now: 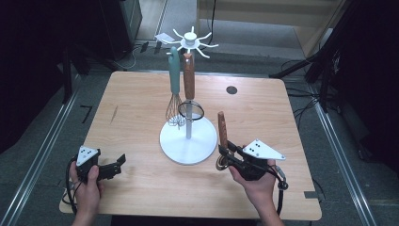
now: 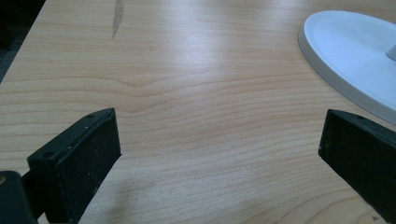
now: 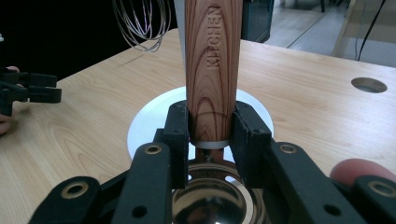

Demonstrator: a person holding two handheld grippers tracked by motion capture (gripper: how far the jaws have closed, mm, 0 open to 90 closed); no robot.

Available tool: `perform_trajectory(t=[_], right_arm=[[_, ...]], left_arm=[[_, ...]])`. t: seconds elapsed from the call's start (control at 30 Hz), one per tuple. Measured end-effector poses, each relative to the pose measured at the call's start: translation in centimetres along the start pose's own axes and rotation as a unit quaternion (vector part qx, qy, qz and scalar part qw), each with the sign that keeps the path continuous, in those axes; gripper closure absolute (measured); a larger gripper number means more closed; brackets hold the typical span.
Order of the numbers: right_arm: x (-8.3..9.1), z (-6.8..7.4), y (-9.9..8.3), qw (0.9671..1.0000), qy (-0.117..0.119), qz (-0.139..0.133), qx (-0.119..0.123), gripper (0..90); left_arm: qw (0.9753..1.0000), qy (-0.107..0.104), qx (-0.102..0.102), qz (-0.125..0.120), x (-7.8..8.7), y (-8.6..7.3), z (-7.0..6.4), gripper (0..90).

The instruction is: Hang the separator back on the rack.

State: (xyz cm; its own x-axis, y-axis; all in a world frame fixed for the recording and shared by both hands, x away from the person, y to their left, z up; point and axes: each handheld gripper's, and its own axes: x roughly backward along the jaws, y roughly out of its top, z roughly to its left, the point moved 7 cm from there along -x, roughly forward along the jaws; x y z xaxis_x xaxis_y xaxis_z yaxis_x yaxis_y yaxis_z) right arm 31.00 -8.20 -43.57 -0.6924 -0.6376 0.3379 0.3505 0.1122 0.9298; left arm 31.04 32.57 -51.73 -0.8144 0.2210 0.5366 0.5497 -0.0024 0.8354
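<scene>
Right claw (image 3: 211, 128) around ladle handle (image 3: 213, 65)

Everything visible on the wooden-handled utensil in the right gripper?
The wooden-handled utensil has a brown, strongly grained handle engraved KITCHEN, a pale ring at its base, and a shiny metal bowl below, which looks like a ladle or scoop. The right gripper clamps the handle's lower end. In the high view it stands nearly upright beside the rack's white base.

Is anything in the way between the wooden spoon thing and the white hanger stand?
Nothing on the table blocks it. The right gripper holds the ladle beside the stand. Up at the hooks, the whisk and strainer already hang on the near side.
</scene>
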Motion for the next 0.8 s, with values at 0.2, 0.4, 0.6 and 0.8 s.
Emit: perform_trajectory(t=[0.2, 0.4, 0.6, 0.8], right_arm=[[0.0, 0.2, 0.2, 1.0, 0.0, -0.003, 0.001, 71.3], [0.1, 0.4, 0.4, 1.0, 0.002, -0.007, 0.004, 71.3], [0.3, 0.8, 1.0, 0.9998, 0.004, -0.015, 0.009, 71.3], [0.3, 1.0, 1.4, 0.9997, 0.007, -0.021, 0.011, 71.3]], left_arm=[[1.0, -0.001, -0.001, 0.001, 0.0, 0.0, 0.0, 0.0], [1.0, -0.002, -0.002, 0.002, 0.0, -0.1, 0.0, 0.0], [1.0, -0.003, -0.003, 0.001, 0.0, -0.1, -0.1, 0.0], [1.0, -0.002, -0.004, 0.002, 0.0, -0.2, -0.1, 0.0]])
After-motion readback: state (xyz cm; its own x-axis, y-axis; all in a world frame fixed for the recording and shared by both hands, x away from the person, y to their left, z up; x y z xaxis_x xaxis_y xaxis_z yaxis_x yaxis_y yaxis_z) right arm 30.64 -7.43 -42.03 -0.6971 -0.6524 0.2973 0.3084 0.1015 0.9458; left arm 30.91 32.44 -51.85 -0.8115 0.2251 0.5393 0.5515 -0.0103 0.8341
